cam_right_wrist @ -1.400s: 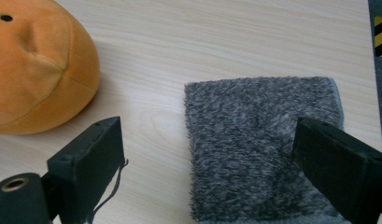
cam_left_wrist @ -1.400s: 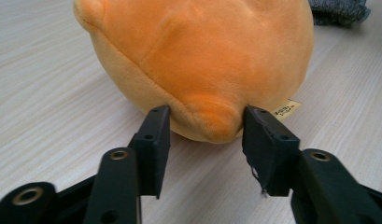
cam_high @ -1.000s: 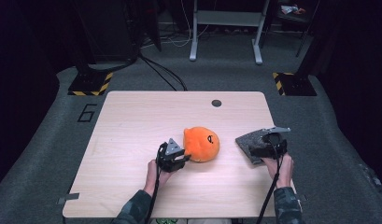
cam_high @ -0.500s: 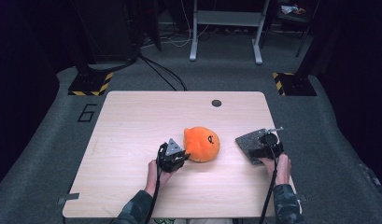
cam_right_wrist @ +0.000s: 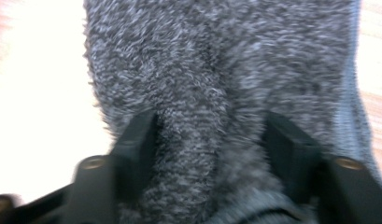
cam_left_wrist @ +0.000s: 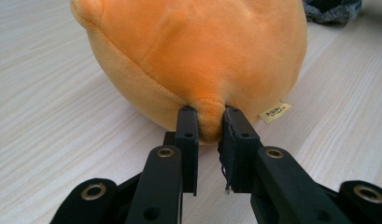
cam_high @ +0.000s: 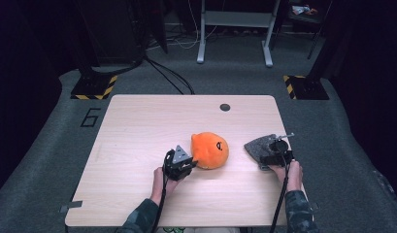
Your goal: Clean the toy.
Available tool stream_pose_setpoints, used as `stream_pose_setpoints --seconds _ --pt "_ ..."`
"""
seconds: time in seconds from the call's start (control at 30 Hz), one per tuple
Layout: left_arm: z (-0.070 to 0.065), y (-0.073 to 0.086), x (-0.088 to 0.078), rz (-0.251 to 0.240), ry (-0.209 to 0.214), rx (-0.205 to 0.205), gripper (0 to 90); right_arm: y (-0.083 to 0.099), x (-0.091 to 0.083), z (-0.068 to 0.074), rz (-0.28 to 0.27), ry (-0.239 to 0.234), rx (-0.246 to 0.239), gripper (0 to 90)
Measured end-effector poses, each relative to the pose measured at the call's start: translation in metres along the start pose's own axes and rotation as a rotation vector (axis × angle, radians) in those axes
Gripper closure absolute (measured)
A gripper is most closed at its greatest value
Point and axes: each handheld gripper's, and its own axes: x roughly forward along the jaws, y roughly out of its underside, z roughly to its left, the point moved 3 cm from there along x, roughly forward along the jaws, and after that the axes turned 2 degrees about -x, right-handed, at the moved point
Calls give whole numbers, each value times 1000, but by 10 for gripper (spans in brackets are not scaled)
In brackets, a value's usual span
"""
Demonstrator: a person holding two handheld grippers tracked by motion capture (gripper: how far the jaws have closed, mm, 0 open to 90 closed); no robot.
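An orange plush toy (cam_high: 210, 149) with a dark face mark lies near the middle of the wooden table (cam_high: 138, 145). My left gripper (cam_high: 190, 162) meets it from the near left. In the left gripper view its jaws pinch a small fold at the base of the plush (cam_left_wrist: 193, 56), so the left gripper (cam_left_wrist: 206, 112) is shut on it. A grey knitted cloth (cam_high: 256, 145) lies to the right. My right gripper (cam_high: 269, 153) is pushed down into it. Its jaws have just been closing and still stand apart, with the grey cloth (cam_right_wrist: 216, 56) bunching between them around the right gripper (cam_right_wrist: 209, 121).
A small dark round hole (cam_high: 225, 107) sits near the table's far edge. A cloth label (cam_left_wrist: 275, 112) sticks out from under the plush. On the floor beyond are two yellow-and-black striped bases (cam_high: 94, 87) (cam_high: 303, 85) and a white stand (cam_high: 235, 29).
My right gripper has sunk onto the grey cloth and its jaws have narrowed around the fabric. The left gripper and the plush have stayed where they were.
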Motion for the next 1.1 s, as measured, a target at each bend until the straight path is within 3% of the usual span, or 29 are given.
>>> stream_pose_setpoints --seconds 0.2,0.33,0.4,0.57,0.63,0.73,0.87,0.97,1.1 --pt "-1 1 -1 3 10 8 780 3 -2 1 -34 -6 23 623" --pt "0 2 0 -5 9 -4 778 7 -3 3 -75 -6 40 692" --pt "0 2 0 -4 8 -2 778 8 -3 0 -100 -4 28 708" --pt "0 1 -1 8 12 -7 779 9 -9 -2 -148 -15 71 720" --pt "0 0 -1 7 1 0 779 7 -17 -1 -180 -25 62 721" --pt "0 0 0 -11 3 -25 779 2 -29 3 -206 -39 43 721" --pt "2 0 1 -21 18 -57 779 -3 -39 8 -226 -41 19 719" --pt "1 1 0 -19 21 -64 779 -5 -43 11 -228 -55 36 719" --pt "1 4 -1 -26 19 -70 779 -13 -46 15 -219 -54 0 719"
